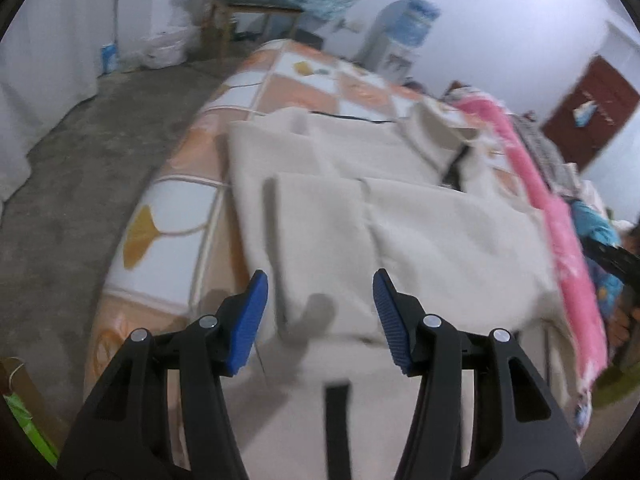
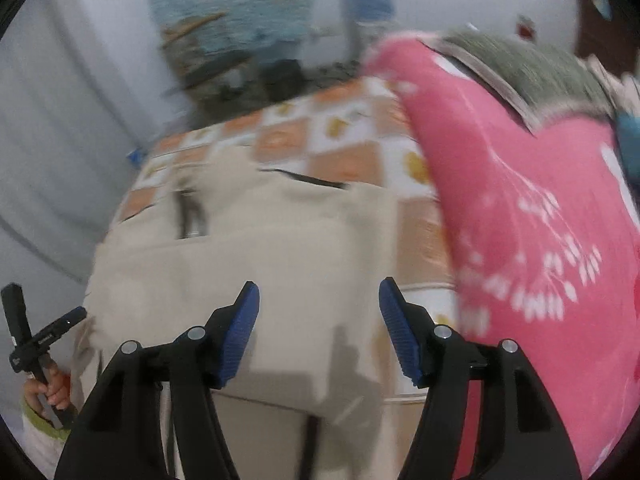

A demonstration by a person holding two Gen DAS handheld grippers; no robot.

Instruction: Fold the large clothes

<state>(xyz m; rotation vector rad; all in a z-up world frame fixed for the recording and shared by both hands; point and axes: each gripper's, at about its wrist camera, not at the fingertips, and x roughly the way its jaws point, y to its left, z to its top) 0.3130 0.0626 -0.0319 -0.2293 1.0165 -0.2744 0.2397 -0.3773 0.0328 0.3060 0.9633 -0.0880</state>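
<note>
Item: cream garment on bed — folding part done, both claws empty.

Left wrist view: my left claw (image 1: pixel 320 320) hangs with its blue pads apart, clamped on nothing, just above the near end of the cream garment (image 1: pixel 400 216). The garment lies on the checked bedspread (image 1: pixel 280 88) with panels already lapped over one another in layers; a loose piece (image 1: pixel 436 136) stands up at the far end, so I judge the fold unfinished. Right wrist view, blurred: my right claw (image 2: pixel 320 328) also spread wide and empty, over the same garment's near layer (image 2: pixel 248 264); a pink quilt (image 2: pixel 520 208) lies beside it to the right — squaring and a last fold seem left.
</note>
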